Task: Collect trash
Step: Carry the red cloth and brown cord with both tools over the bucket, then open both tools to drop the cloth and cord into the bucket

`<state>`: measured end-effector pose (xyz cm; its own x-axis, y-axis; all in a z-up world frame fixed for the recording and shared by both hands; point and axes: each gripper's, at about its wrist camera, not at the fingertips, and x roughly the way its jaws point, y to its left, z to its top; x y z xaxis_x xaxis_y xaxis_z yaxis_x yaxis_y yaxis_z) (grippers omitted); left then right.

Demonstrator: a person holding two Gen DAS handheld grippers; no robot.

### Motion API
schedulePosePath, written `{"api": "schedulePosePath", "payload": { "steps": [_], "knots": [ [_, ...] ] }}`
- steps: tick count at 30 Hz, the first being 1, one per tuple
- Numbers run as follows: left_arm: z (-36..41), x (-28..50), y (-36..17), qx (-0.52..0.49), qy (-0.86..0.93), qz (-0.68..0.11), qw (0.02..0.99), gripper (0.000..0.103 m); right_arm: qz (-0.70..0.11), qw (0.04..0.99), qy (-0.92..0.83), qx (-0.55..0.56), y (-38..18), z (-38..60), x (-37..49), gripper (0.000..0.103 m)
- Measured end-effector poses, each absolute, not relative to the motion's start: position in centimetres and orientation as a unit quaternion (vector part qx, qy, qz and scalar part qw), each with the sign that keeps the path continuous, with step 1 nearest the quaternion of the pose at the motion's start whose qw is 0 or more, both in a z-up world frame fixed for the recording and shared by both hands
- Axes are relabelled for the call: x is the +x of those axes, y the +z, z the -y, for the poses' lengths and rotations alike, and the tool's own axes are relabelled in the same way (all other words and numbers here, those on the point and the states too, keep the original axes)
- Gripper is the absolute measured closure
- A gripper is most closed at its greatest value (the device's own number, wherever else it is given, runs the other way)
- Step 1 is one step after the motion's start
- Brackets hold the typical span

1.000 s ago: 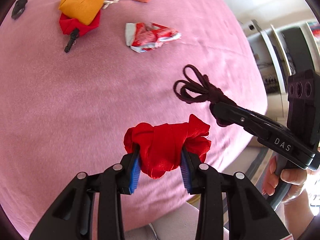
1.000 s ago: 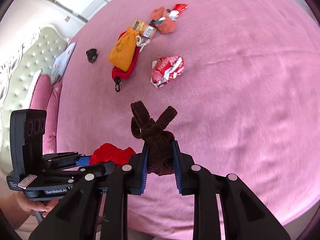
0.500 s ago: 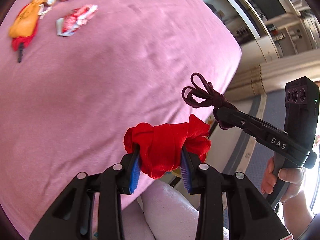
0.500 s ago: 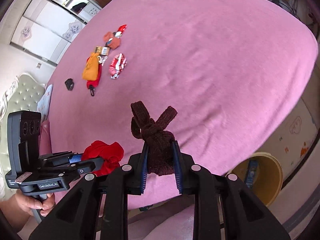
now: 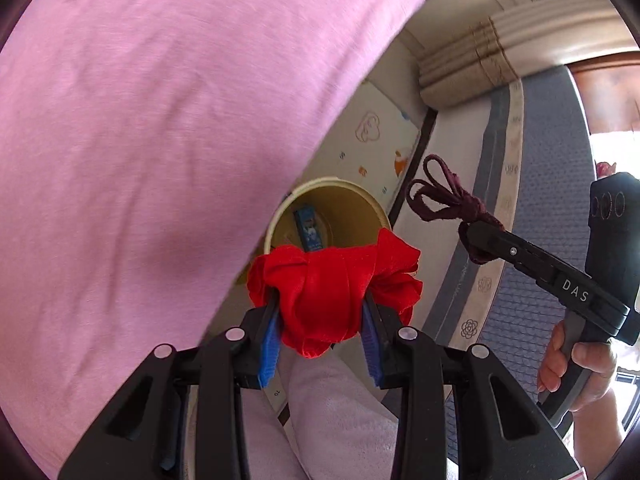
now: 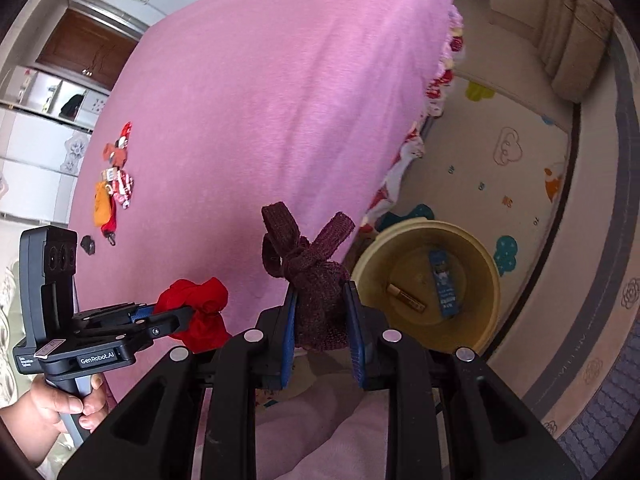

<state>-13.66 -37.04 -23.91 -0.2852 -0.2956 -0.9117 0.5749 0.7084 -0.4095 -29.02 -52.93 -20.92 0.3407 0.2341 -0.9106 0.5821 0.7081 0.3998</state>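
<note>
Now red cloth (image 5: 328, 292) within hand-held gripper (image 5: 322, 334)

- Yellow bin (image 5: 362, 204): in the left wrist view, near rim hidden behind the red cloth (image 5: 332, 292); left side cut by the pink bed (image 5: 160, 120).
- Items on the far bed (image 6: 112, 188): too small to identify.
- Brown stick-like item in bin (image 6: 406, 298): kind indeterminable.
- Hand on the right gripper's handle (image 5: 576, 364): partly cut off at the frame edge.
</note>
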Motion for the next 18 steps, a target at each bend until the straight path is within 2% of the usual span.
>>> {"api": "schedulePosePath", "payload": {
  "steps": [8,18],
  "knots": [
    [43.7,-17.2,-29.7,0.147,-0.381,-0.736,0.540,0.068,-0.575,0.695,-0.145,0.407,-25.9,56.4,-33.7,0.080],
    [48.3,-20.2,-35.0,0.217,-0.393,-0.737,0.506,0.068,-0.574,0.679,-0.144,0.436,-29.7,59.2,-35.5,0.079]
  ]
}}
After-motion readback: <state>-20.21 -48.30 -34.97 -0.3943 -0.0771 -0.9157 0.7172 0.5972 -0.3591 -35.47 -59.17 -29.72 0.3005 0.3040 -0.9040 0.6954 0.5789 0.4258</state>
